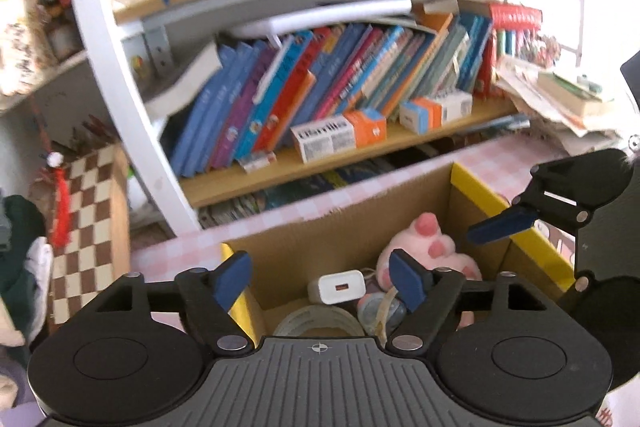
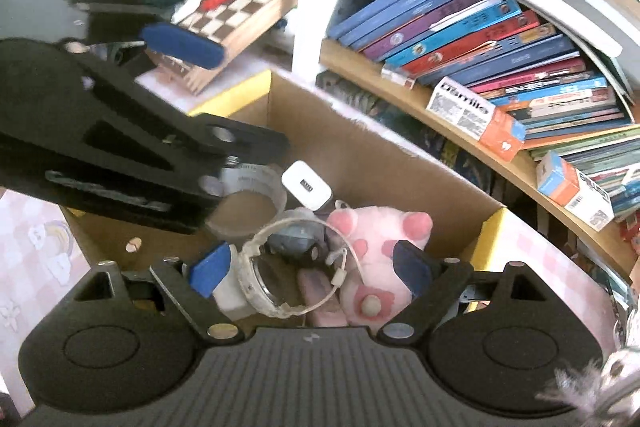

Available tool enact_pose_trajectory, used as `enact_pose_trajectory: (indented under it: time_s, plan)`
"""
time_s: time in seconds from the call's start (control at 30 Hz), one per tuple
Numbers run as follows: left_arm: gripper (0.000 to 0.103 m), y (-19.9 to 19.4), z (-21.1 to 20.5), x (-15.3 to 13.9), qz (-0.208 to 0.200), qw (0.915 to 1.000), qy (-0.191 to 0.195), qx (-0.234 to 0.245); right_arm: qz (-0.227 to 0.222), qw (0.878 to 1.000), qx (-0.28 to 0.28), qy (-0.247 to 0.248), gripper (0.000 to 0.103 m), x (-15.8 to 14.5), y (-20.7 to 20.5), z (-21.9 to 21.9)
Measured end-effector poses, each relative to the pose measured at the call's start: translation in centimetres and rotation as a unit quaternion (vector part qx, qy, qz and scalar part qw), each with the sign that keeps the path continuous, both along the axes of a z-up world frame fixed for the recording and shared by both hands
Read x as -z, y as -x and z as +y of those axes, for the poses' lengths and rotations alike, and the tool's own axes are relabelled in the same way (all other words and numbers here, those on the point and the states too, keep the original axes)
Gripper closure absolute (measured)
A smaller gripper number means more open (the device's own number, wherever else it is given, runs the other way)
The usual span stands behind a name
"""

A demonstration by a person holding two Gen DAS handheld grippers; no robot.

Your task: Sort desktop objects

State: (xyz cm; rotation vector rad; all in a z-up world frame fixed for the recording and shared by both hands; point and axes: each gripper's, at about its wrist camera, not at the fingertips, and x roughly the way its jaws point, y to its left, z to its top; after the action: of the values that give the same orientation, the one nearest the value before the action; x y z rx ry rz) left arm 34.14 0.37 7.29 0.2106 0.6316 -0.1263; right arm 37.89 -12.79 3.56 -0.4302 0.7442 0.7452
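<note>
Hovering above the cardboard box (image 2: 400, 163), the left gripper (image 1: 320, 281) and right gripper (image 2: 310, 269) both stand wide apart with nothing between their pads. The box already holds the pink plush toy (image 2: 376, 239) at five o'clock, the white charger (image 2: 306, 187) centrally and the tape roll (image 2: 248, 203) at nine o'clock. The drop-off looks finished; the next move calls for seeking another loose desktop object outside the box.
</note>
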Motion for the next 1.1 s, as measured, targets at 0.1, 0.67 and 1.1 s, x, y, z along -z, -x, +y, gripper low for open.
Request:
enact_pose_trajectory:
  time_s: [0.1, 0.67, 1.1]
  plan:
    - [0.018, 1.6, 0.2, -0.8, -0.017, 0.9997, 0.004, -0.018, -0.010, 1.000, 0.007, -0.014, 0.015, -0.7, 0.6, -0.7]
    - [0.014, 9.4, 0.2, -0.3, -0.028, 0.9968, 0.036, -0.065, -0.050, 0.994, 0.073, -0.070, 0.014, -3.0, 5.7, -4.3]
    - [0.003, 18.8, -0.7, 0.7, -0.049, 0.9963, 0.043, -0.055, -0.077, 0.972, 0.200, -0.094, 0.008, -1.4, 17.4, -6.9]
